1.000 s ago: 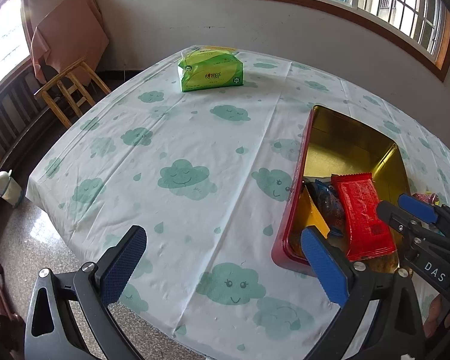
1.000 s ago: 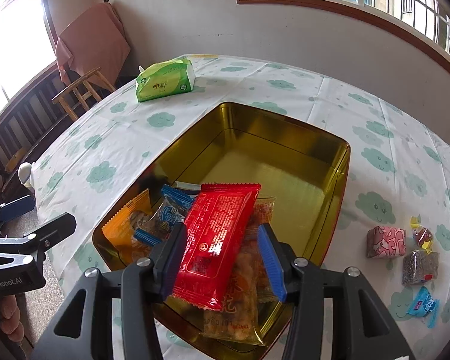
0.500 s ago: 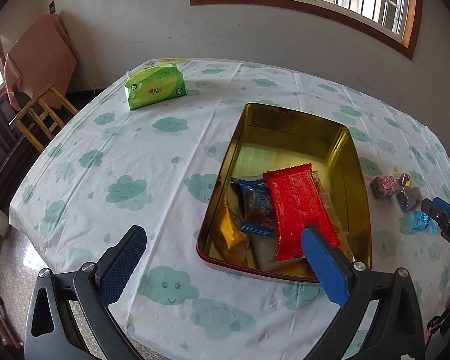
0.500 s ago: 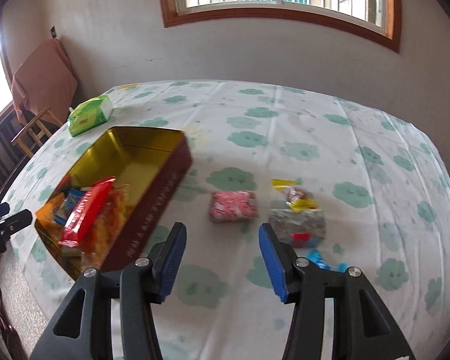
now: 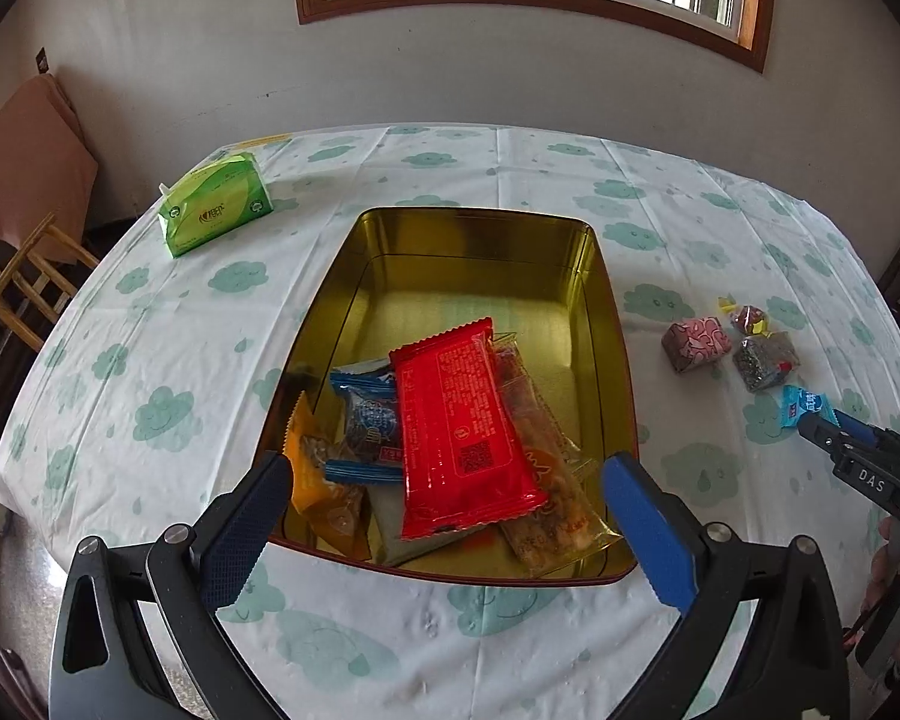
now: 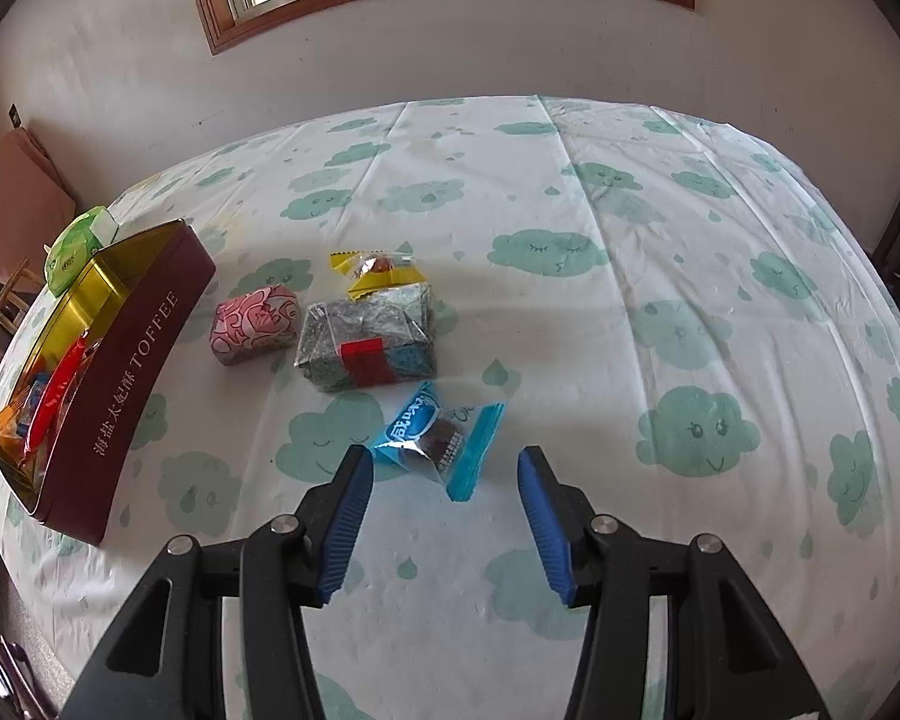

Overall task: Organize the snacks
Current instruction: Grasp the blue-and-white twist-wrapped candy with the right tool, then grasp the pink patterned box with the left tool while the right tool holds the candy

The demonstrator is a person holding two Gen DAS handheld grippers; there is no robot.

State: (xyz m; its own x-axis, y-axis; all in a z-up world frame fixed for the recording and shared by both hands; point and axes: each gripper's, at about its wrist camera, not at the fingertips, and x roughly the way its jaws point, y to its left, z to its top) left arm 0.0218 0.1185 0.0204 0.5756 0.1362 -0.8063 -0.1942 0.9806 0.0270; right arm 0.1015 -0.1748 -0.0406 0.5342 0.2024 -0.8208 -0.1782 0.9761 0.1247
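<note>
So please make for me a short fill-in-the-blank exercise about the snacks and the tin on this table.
1. The red packet lies inside the ____ tin.
2. The right hand-held gripper is nearest the ____ packet.
3. Outside the tin lie ____ snacks.
4. The tissue pack is ____.

Missing words: gold; blue; four; green

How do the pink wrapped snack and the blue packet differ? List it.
The pink wrapped snack is a blocky, opaque parcel; the blue packet is flat, with a clear part showing a dark piece inside. The pink one lies near the tin; the blue one lies just ahead of the open right gripper. Both rest on the tablecloth.
</note>
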